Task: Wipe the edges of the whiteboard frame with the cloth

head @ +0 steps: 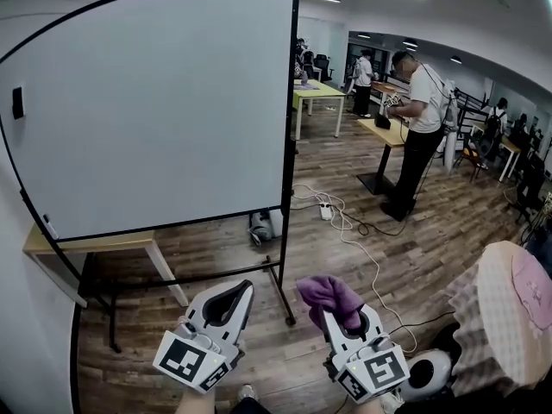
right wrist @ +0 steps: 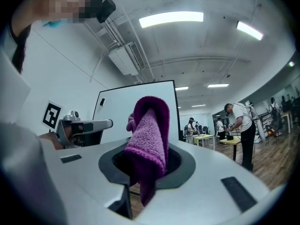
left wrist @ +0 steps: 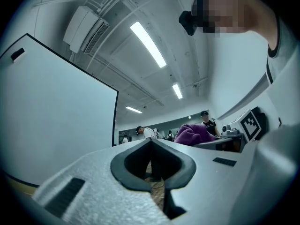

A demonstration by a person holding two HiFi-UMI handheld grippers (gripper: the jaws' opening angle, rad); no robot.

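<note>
My left gripper (head: 240, 291) sits low in the head view with its jaws closed tip to tip. The left gripper view shows nothing caught between them, only floor through the gap behind the tips. My right gripper (head: 347, 324) is beside it, and its jaws are clamped on the purple cloth (head: 329, 295). In the right gripper view the cloth stands up out of the jaws in a folded hump, with 1 end hanging below them.

The whiteboard (head: 155, 102) stands ahead and to the left on its black stand. Its black frame (head: 290, 102) runs down the right edge. The cloth hangs in the air below and to the right of the board's lower right corner, apart from the frame and touching none of it. A wooden table (head: 95, 244) pokes out under the board's lower left side. A white cable (head: 345, 227) snakes over the wood floor (head: 431, 231), and a person (head: 421, 128) stands at a desk further back on the right.
</note>
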